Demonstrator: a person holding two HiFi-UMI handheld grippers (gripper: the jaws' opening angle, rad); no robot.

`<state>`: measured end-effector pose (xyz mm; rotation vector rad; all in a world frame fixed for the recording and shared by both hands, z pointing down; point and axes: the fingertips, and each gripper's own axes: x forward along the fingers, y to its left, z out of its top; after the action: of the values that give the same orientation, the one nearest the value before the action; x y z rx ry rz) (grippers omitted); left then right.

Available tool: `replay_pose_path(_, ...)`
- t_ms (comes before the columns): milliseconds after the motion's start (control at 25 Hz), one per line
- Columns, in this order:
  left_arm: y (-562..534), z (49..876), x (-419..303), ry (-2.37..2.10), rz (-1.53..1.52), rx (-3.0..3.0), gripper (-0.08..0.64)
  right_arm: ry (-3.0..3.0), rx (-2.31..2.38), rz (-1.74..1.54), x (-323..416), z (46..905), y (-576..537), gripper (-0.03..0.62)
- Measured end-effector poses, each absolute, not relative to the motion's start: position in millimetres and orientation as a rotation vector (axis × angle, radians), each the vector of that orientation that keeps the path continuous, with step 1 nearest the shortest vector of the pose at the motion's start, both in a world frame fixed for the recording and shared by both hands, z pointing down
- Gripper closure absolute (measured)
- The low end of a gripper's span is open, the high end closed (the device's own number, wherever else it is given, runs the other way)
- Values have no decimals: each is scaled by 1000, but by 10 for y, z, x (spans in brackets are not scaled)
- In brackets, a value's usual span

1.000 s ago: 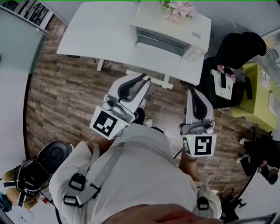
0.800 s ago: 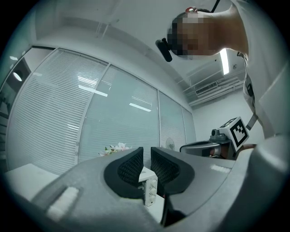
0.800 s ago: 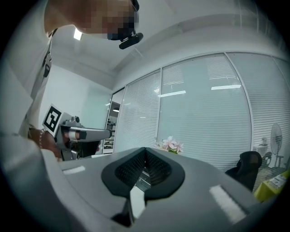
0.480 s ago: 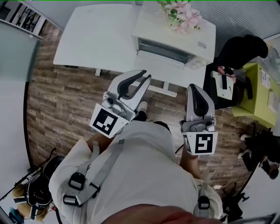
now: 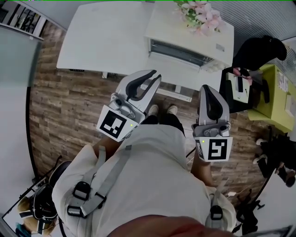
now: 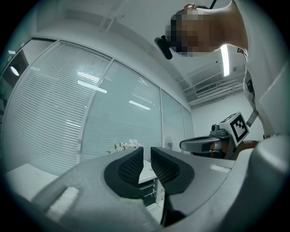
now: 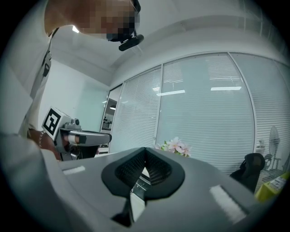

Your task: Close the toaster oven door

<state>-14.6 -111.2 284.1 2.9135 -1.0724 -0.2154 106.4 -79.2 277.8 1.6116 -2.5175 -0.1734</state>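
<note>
- Toaster oven (image 5: 185,39): white, on the right end of the white bench (image 5: 106,37), front facing the person. Pink flowers (image 5: 203,14) lie on its top. Whether the door is open cannot be told from above.
- Person stands on the wood floor (image 5: 69,106) just short of the bench, both tools raised and pointing at the oven, neither touching it.
- Left tool (image 5: 156,76): jaws a narrow gap apart, nothing between the pads (image 6: 129,167); the oven front shows beyond the gap.
- Right tool (image 5: 206,89): jaw tips pressed together, gripping nothing; pads (image 7: 156,170) meet at the top.
- The two tools are held side by side, well apart.
- Yellow-green table (image 5: 277,92) stands to the right.
</note>
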Motion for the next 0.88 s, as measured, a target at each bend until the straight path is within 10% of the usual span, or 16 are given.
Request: replay_pose_path(880,-1260,4196,-308,-1142,28,2737,489,-2508,1596,-165,1015,2846,-882,588)
